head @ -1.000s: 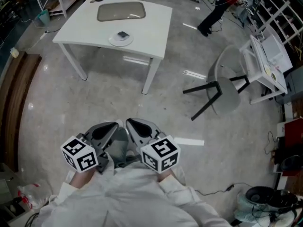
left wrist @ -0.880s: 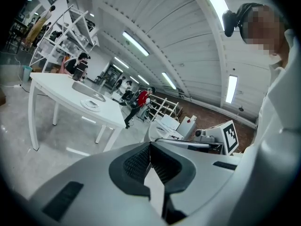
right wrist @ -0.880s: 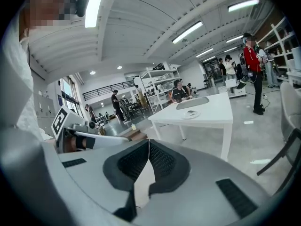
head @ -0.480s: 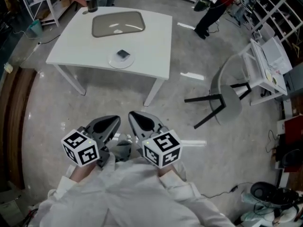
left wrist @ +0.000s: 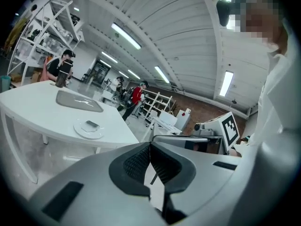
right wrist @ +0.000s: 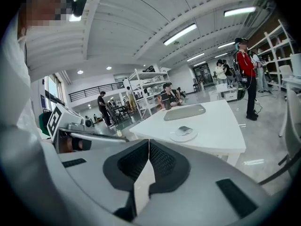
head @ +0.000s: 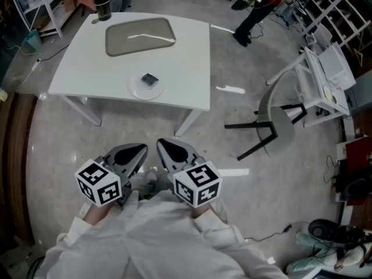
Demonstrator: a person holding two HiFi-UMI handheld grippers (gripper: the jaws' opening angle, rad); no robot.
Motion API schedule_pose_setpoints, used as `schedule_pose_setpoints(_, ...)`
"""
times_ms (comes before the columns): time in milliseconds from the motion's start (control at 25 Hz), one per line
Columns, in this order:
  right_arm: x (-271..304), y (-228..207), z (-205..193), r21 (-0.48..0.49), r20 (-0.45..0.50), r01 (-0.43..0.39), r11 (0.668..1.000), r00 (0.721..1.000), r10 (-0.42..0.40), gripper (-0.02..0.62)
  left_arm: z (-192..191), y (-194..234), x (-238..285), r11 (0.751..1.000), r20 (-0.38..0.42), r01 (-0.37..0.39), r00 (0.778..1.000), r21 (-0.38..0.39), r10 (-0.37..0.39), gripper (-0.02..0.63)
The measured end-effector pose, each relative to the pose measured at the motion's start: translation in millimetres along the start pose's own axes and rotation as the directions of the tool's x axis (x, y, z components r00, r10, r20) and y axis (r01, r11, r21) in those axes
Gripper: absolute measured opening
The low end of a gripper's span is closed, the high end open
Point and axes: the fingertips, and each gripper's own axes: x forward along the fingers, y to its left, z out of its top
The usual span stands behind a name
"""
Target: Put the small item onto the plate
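Head view shows the small item (head: 150,79), a dark flat square piece, lying on the round white plate (head: 138,91), a little toward the plate's 12 o'clock side. The plate stands on the white bench (head: 187,54), near the bench's front edge. At 12 o'clock from the plate a grey rectangular tray (head: 140,36) lies flat on the bench, and a dark bottle (head: 103,9) stands upright at the tray's 10 o'clock, by the bench's far corner. A grey chair (head: 273,118) lies tipped over on the floor at about 4 o'clock from the bench. Both tools hang well apart from the bench, at 6 o'clock from the plate, held close in front of the person's white sleeves (head: 151,237). The left tool (head: 129,156) and the right tool (head: 174,151) sit side by side, noses almost touching, each with its marker cube behind it. Left gripper view has the left tool's jaws narrow, ribbed pads meeting at the tips with nothing between them. Right gripper view has the right tool's jaws pressed together in the same way, also empty, with the item resting on the plate beyond them.
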Motion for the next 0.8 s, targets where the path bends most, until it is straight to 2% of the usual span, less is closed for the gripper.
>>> schedule_pose_setpoints(120, 14.2, -9.3, 4.8, 0.003, -0.006, 0.014, 1.0, 1.0, -0.014, 0.015, 1.6, 12.6, 4.6, 1.0, -0.012, 0.015, 1.0, -0.021, -0.016, 0.011)
schedule_pose_setpoints(400, 39.5, -33.6, 10.1, 0.029, 0.001, 0.031, 0.999, 1.0, -0.031, 0.015, 5.8, 44.2, 17.1, 0.999, -0.017, -0.008, 1.0, -0.042, 0.008, 0.011)
schedule_pose_setpoints(600, 63.9, -52.4, 28.4, 0.026, 0.011, 0.019, 0.999, 1.0, -0.02, 0.015, 19.2, 74.7, 28.7, 0.996, -0.001, -0.044, 0.999, -0.073, 0.044, 0.011)
schedule_pose_setpoints(800, 87.4, -79.7, 42.7, 0.029, -0.011, 0.002, 1.0, 1.0, -0.002, 0.015, 37.8, 97.1, 55.6, 0.996, -0.011, -0.056, 0.998, -0.065, 0.056, 0.011)
